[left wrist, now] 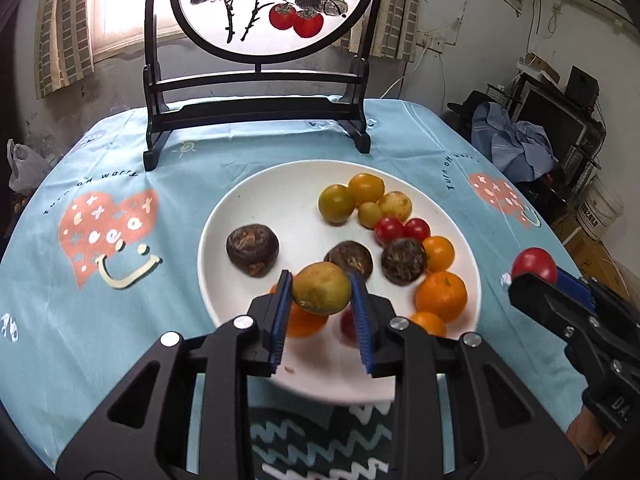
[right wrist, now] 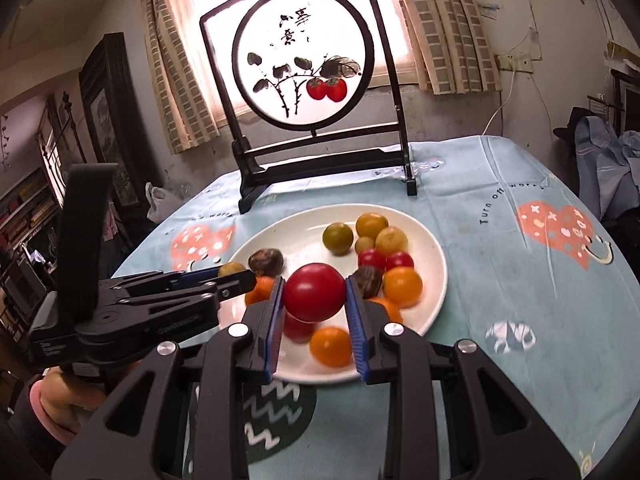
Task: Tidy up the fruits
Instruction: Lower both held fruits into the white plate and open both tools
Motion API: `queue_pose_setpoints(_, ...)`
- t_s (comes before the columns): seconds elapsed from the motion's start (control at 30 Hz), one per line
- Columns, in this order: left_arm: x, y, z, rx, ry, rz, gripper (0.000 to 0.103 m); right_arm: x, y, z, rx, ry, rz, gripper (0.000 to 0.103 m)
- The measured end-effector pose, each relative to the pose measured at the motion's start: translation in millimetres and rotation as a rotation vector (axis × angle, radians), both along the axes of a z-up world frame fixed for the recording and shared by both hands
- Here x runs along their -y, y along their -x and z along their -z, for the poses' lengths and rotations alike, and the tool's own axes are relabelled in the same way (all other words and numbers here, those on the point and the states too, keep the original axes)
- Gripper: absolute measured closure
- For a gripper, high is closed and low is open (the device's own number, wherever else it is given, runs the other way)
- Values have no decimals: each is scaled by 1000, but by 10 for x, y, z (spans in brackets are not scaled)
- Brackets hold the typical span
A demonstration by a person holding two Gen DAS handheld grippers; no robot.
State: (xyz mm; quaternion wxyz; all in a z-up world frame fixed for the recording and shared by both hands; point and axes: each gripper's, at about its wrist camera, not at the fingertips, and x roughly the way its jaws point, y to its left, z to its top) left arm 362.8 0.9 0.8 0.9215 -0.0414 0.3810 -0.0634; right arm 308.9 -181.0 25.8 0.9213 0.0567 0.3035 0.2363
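Observation:
A white plate [left wrist: 280, 188] holds several fruits: yellow-green ones at the back [left wrist: 337, 203], small red tomatoes [left wrist: 389, 229], oranges [left wrist: 442, 295] and dark brown fruits [left wrist: 252, 249]. My left gripper [left wrist: 322, 294] is shut on a yellow-green fruit [left wrist: 322, 287] and holds it above the plate's near part. My right gripper [right wrist: 315, 295] is shut on a red tomato [right wrist: 315, 291] above the plate [right wrist: 434, 280]. The right gripper also shows in the left wrist view [left wrist: 536, 276], off the plate's right side. The left gripper shows in the right wrist view [right wrist: 232, 276].
A black wooden stand with a round painted screen [left wrist: 256, 112] stands on the table behind the plate. The table has a light blue cloth with pink hearts [left wrist: 108, 232]. A dark mat with white zigzags [right wrist: 276, 412] lies under the plate's near edge.

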Motion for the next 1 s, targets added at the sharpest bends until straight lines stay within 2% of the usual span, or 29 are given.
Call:
queue_pose_setpoints(0.13, -19, -438, 82, -26, -21, -28, 73, 10, -206, 52, -16, -2, 9, 73)
queue_pose_setpoints(0.17, -27, -513, 102, -35, -30, -41, 71, 8, -250, 71, -23, 0, 9, 73)
queue_pose_setpoints(0.2, -37, -569, 110, -41, -41, -63, 50, 5, -278, 88, -28, 3, 8, 73)
queue_pose_setpoints(0.27, -95, -540, 69, -3, -47, -110, 33, -4, -346, 113, -39, 6, 2, 73)
queue_pose_setpoints(0.43, -228, -306, -22, 31, -24, -150, 17, -148, -554, 198, -53, 42, -16, 73)
queue_pose_setpoints(0.7, -383, 3, -183, 65, -24, -195, 11, -404, -970, 337, -125, 70, -40, 73)
queue_pose_setpoints(0.77, -388, 71, -205, 72, -45, -201, 11, -475, -991, 340, -143, 110, -28, 59)
queue_pose_setpoints(0.8, -389, 99, -215, 74, -51, -203, 10, -487, -967, 332, -141, 124, -17, 57)
queue_pose_setpoints(0.87, -399, 173, -233, 74, -49, -203, 9, -474, -843, 287, -119, 132, -19, 45)
queue_pose_setpoints(0.93, -396, 261, -248, 75, -50, -205, 9, -431, -702, 244, -103, 136, -23, 39)
queue_pose_setpoints(1.0, -382, 367, -264, 77, -57, -205, 8, -349, -504, 203, -92, 124, -47, 39)
